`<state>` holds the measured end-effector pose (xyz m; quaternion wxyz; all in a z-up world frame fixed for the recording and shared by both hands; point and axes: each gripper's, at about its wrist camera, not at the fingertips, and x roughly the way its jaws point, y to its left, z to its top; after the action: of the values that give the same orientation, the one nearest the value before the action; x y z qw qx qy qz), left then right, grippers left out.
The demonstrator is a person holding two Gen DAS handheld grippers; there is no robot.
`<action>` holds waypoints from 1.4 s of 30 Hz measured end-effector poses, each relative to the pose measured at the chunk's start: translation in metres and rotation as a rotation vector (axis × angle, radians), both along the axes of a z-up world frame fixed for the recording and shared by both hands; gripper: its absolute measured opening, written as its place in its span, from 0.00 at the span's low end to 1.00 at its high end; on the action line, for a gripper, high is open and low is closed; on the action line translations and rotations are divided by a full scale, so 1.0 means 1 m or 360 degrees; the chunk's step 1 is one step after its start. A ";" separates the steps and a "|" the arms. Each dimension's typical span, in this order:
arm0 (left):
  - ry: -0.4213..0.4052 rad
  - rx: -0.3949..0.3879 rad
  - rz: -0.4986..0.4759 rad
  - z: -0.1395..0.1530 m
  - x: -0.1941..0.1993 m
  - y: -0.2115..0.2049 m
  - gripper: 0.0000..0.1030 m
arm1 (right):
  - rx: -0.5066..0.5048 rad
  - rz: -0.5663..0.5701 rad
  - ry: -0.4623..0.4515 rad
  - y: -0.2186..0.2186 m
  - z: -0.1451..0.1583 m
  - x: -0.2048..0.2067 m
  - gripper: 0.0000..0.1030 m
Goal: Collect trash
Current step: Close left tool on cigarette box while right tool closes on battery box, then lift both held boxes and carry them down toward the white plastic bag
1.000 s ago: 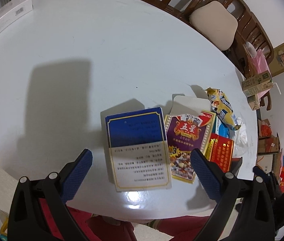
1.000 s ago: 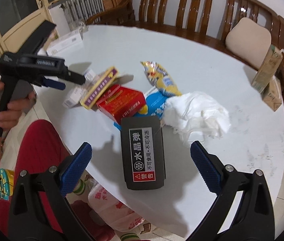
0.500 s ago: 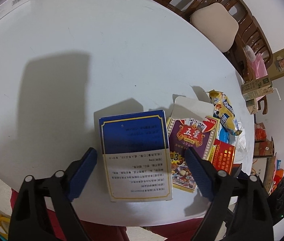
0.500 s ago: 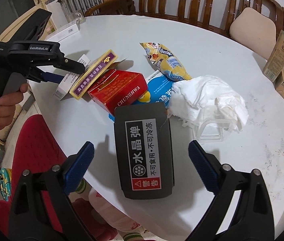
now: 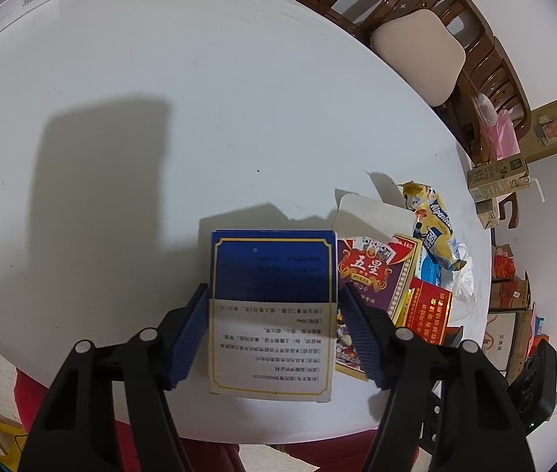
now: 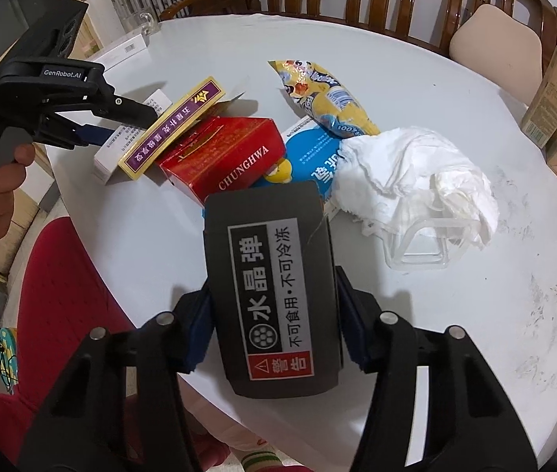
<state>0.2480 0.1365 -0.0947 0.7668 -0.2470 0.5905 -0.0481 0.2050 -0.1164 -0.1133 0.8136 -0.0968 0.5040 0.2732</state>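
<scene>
My left gripper (image 5: 272,314) is shut on a blue and white box (image 5: 272,275) at the near edge of the round white table (image 5: 199,98). My right gripper (image 6: 274,295) is shut on a dark grey box (image 6: 270,271) with a white label, also at the near edge. Between them lies a trash pile: a purple poker card box (image 5: 372,279), a red Chunghwa carton (image 6: 223,157), a yellow snack wrapper (image 6: 325,94), a light blue packet (image 6: 313,153) and crumpled white tissue (image 6: 412,169) over a clear plastic tray (image 6: 420,244).
Wooden chairs with a cream cushion (image 5: 420,55) ring the table's far side. Two drink cartons (image 6: 553,98) stand at the right edge. A long white box (image 5: 11,4) lies at the far left. My red-trousered legs (image 6: 62,295) are below the table edge.
Both grippers moved forward and closed: the left onto the blue and white box, the right onto the dark grey box. Earlier both were open.
</scene>
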 end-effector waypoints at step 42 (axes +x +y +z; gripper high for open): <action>-0.0288 0.0187 -0.0074 0.050 -0.023 -0.008 0.58 | -0.0131 -0.0141 -0.0275 0.004 0.042 -0.028 0.52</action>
<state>0.2252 0.1283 -0.0451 0.8288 -0.1824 0.5263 -0.0532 0.1774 -0.1120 -0.0717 0.8607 -0.1308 0.4466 0.2066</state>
